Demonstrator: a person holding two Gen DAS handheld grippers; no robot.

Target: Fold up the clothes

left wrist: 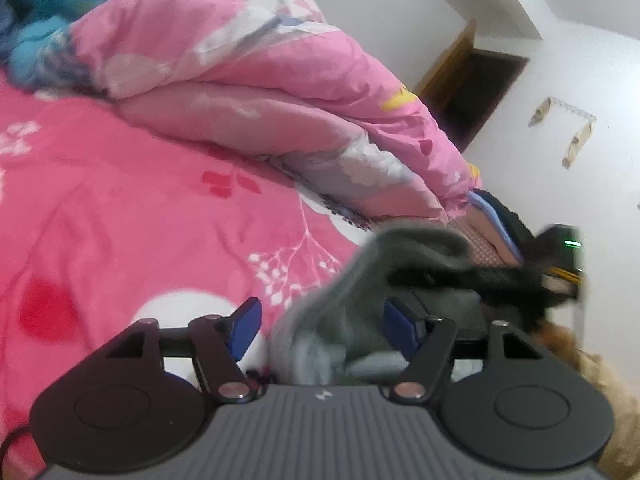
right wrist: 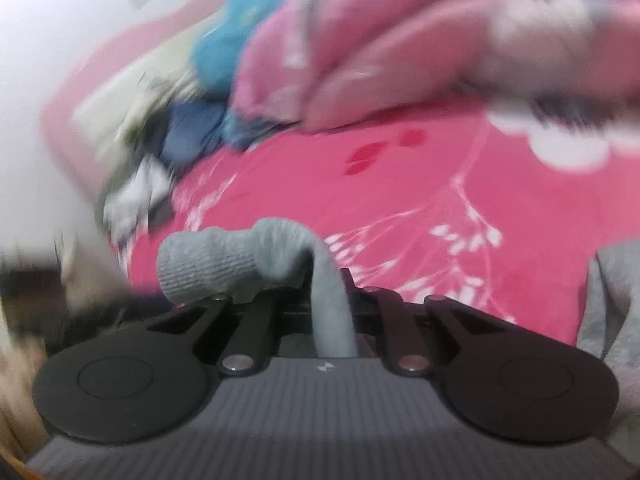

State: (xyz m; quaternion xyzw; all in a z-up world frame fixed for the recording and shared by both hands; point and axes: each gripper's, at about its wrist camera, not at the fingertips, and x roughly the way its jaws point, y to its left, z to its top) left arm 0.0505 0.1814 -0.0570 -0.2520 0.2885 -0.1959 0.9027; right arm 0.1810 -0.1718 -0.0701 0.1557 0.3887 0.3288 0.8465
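Note:
A grey knit garment [left wrist: 344, 296] hangs blurred over the pink floral bedsheet [left wrist: 140, 216]. In the left wrist view it runs between the wide-apart blue pads [left wrist: 246, 326] of my left gripper [left wrist: 324, 326], which is open. From there the cloth stretches right toward my right gripper [left wrist: 556, 276], a dark shape with a green light. In the right wrist view my right gripper [right wrist: 324, 284] is shut on the grey garment [right wrist: 240, 260]; a ribbed cuff flops left over the fingers and hides the tips, and a strip trails back toward the camera.
A rolled pink quilt [left wrist: 256, 92] lies across the far side of the bed, with a blue cloth [left wrist: 48, 12] behind it. White walls and a dark doorway [left wrist: 476, 92] lie beyond. More grey cloth [right wrist: 612, 312] shows at the right edge, and a clothes pile [right wrist: 160, 140] at the left.

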